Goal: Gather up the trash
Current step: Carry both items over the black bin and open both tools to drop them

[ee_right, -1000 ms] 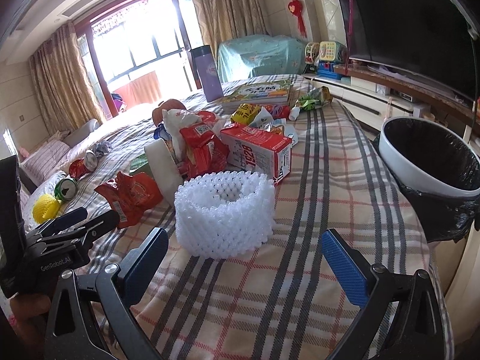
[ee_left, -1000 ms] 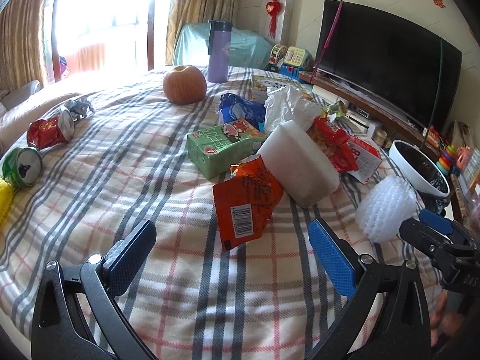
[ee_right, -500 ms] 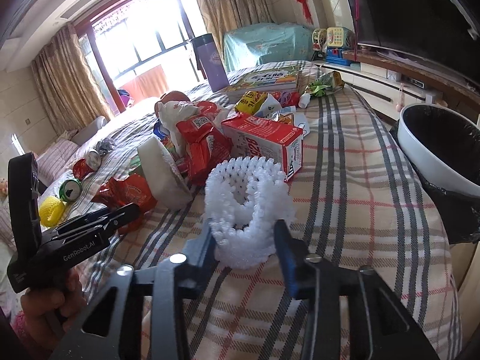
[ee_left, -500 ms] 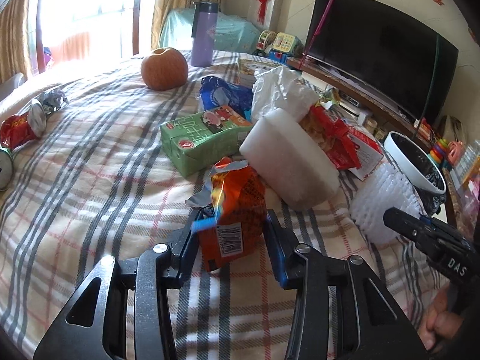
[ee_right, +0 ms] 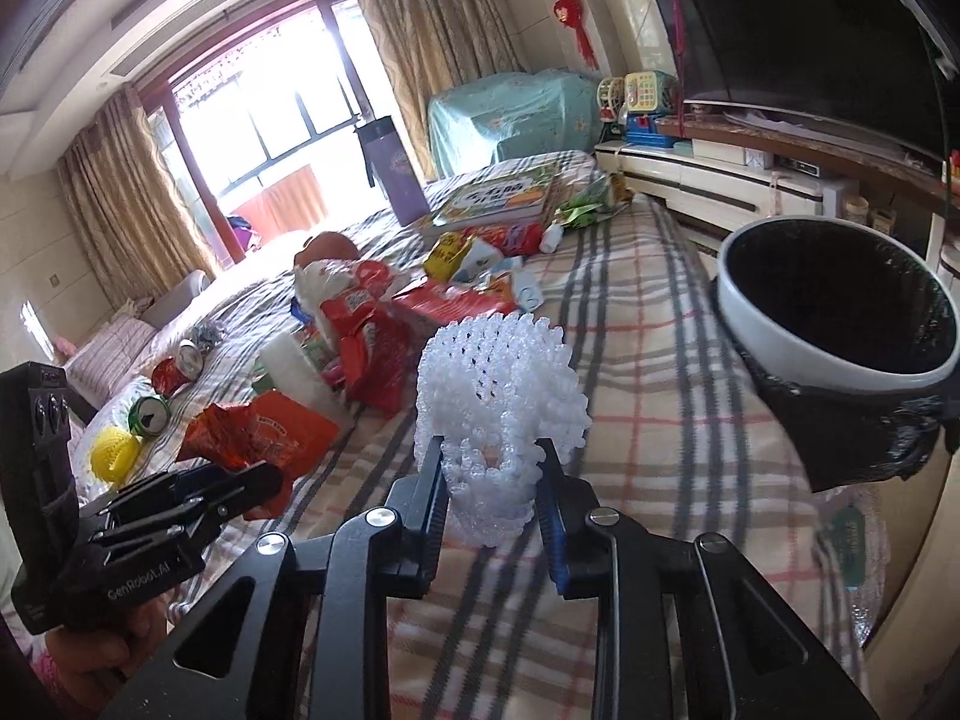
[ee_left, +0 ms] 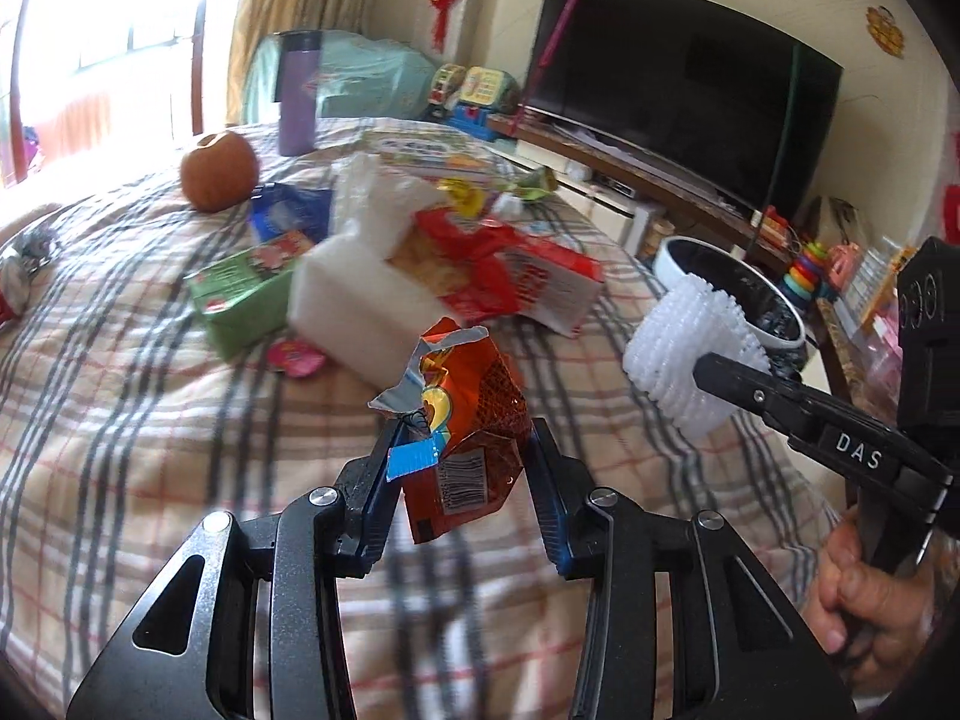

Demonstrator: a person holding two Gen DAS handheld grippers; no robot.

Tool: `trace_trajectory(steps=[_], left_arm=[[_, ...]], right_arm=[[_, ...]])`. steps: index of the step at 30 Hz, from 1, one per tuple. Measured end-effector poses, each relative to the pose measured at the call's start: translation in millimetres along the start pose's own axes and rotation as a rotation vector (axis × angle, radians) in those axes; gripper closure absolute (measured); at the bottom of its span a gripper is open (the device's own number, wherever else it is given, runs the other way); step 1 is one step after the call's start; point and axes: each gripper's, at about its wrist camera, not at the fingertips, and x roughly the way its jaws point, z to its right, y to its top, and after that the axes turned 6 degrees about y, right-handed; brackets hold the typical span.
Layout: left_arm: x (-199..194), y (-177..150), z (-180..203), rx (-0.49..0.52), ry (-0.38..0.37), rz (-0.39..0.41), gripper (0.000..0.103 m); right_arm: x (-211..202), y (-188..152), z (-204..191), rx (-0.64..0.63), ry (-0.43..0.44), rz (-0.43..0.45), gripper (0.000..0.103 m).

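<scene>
My left gripper [ee_left: 462, 438] is shut on a torn orange snack wrapper [ee_left: 480, 402] and holds it just above the plaid blanket [ee_left: 150, 420]. In the right wrist view my right gripper [ee_right: 491, 450] has a white foam net sleeve [ee_right: 498, 372] between its pads. Its jaws are still closing and squeeze the sleeve's lower end. The sleeve hangs clear of the blanket. A white-rimmed trash bin [ee_right: 780, 354] with a black liner stands off the bed's right edge. In the left wrist view the sleeve [ee_left: 678, 354] sits in front of the bin [ee_left: 672, 252].
More litter lies mid-bed: a white foam block [ee_left: 354, 306], a green carton [ee_left: 240, 294], red packets and a red box [ee_left: 528, 282]. An apple [ee_left: 219, 171], a purple bottle [ee_left: 297, 96] and a book [ee_right: 498, 198] lie farther back. Cans [ee_right: 150, 414] and a yellow ball [ee_right: 114, 456] sit left.
Both grippers went from wide open to closed, the left on the orange wrapper, the right on the foam sleeve. Both items have lifted off the blanket and shifted towards the bin side.
</scene>
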Motion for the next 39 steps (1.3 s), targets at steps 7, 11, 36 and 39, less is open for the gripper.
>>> trace_trajectory(steps=[7,11,36,39], left_arm=[[12,17,39,0.054,-0.058,-0.003,0.064],[20,26,59,0.084,-0.084,-0.005,0.064],[58,70,153,0.201,-0.205,-0.020,0.064],[63,77,165,0.218,-0.219,-0.018,0.064]], right_arm=[[-20,1,26,0.038,-0.042,0.020,0.076],[-29,3,40,0.057,-0.066,0.032,0.076],[-68,39,130,0.156,-0.219,0.104,0.075],[-70,44,142,0.168,-0.236,0.106,0.075]])
